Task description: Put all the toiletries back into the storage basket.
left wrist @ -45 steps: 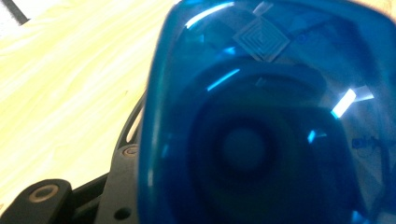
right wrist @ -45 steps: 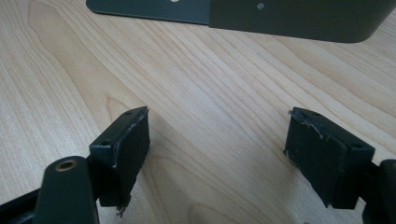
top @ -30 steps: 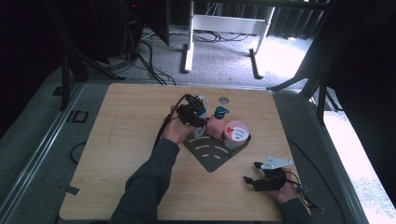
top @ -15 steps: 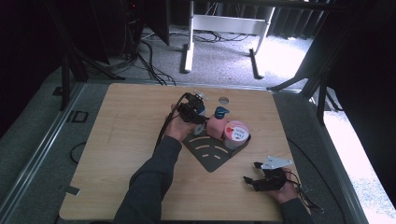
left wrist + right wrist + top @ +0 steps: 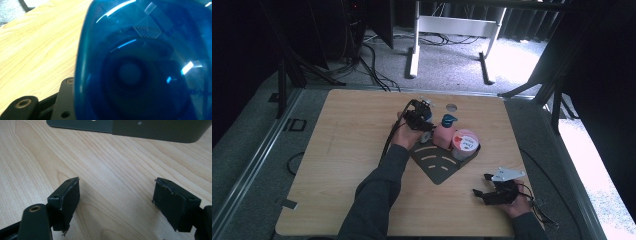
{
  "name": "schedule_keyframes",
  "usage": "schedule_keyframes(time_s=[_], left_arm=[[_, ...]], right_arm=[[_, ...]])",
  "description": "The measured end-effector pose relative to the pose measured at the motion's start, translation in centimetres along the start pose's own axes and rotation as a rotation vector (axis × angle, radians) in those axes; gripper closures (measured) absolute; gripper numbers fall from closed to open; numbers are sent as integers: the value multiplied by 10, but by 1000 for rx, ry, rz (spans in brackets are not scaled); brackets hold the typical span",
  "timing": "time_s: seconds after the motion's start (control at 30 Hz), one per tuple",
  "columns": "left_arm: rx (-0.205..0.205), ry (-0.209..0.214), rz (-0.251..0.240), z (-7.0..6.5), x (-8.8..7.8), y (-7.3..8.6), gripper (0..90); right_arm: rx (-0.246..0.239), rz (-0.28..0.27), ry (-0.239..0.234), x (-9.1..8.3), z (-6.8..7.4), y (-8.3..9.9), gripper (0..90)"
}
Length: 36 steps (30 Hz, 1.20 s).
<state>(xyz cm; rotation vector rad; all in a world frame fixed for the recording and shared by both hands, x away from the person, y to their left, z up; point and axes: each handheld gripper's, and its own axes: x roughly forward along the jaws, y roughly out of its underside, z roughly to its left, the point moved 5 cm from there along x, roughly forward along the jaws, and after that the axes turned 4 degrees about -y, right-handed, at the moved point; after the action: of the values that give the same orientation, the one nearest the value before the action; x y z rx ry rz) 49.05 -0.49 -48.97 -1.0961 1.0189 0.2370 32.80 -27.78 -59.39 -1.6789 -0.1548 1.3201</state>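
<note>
Blue cup sits between the jaws of my left gripper, so close to that gripper's camera that its glossy, see-through wall covers most of the left gripper view, with the wooden table showing past its left side. I grip the cup with the jaws about half closed on it. From the high view, my left gripper is at the far middle of the table, just beside a pink pump bottle with a blue top, which stands on the dark tray next to a round tub with a white and red lid. My right gripper rests near the table's near right corner, well apart from the tray. Its two black jaws stand wide apart over bare wood, with nothing between them, and the tray's dark edge lies ahead of them.
</note>
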Motion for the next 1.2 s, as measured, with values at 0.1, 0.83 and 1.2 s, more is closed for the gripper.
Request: schedule_keyframes(time_s=[0.1,0.83,1.2], left_arm=[[-6,0,0,1,3,-1,549],[-26,14,12,0,18,-7,549],[-47,47,0,-1,22,-10,549]], right_arm=[[0,0,-1,0,0,0,211],[-2,0,-1,0,0,0,210],[-2,1,0,0,0,0,209]])
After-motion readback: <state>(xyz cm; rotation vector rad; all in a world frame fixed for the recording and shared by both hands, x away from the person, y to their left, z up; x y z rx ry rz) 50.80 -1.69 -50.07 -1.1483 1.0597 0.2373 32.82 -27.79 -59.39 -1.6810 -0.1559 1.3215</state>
